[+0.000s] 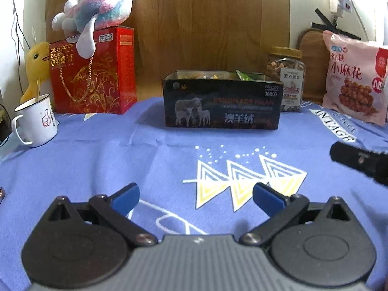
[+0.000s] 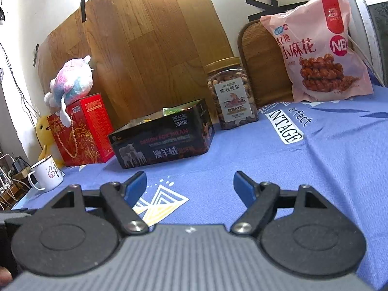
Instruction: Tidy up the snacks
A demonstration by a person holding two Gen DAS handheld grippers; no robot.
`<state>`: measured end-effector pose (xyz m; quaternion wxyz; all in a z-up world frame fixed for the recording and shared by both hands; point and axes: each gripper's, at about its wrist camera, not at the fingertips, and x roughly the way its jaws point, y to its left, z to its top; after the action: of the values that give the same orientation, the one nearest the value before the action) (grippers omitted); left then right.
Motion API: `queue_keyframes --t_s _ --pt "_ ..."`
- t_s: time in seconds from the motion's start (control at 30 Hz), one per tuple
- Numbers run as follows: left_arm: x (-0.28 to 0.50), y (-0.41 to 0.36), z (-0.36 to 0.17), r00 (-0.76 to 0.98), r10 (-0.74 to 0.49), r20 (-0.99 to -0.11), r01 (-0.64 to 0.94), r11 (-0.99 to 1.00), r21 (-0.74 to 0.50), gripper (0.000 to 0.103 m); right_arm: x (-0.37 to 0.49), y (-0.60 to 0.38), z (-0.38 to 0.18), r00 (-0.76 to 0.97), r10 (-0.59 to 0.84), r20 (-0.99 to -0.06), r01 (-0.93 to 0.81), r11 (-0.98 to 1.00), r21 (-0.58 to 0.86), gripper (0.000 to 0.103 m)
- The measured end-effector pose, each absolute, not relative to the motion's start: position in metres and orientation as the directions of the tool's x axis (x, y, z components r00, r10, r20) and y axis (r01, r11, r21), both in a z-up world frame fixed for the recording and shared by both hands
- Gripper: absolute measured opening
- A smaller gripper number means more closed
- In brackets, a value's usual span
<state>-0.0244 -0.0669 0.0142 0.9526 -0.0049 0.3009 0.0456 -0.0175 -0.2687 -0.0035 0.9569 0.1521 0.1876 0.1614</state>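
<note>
Both tongs released and empty: left tongs [image 1: 196,200] and right tongs [image 2: 190,189] hang low over the blue cloth [image 1: 97,160] on the worktop, spread wide, I judge, to be ready for a next pick. From the left view, the open dark box [image 1: 222,101] at 12 o'clock already holds small snack packets, so it looks like the collecting bin. Nut jar [image 2: 231,97] at 1 o'clock and pink snack bag [image 2: 320,48] at 2 o'clock stand upright at the back, outside the box.
</note>
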Motion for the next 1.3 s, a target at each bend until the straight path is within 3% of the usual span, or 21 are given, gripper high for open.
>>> queue_keyframes --t_s 1.3 --pt "-0.0265 -0.0621 0.0096 0.822 0.063 -0.566 -0.072 0.997 0.006 0.103 -0.0199 -0.2693 -0.0044 0.876 0.365 -0.315 -0.248 0.901 0.356 0.082"
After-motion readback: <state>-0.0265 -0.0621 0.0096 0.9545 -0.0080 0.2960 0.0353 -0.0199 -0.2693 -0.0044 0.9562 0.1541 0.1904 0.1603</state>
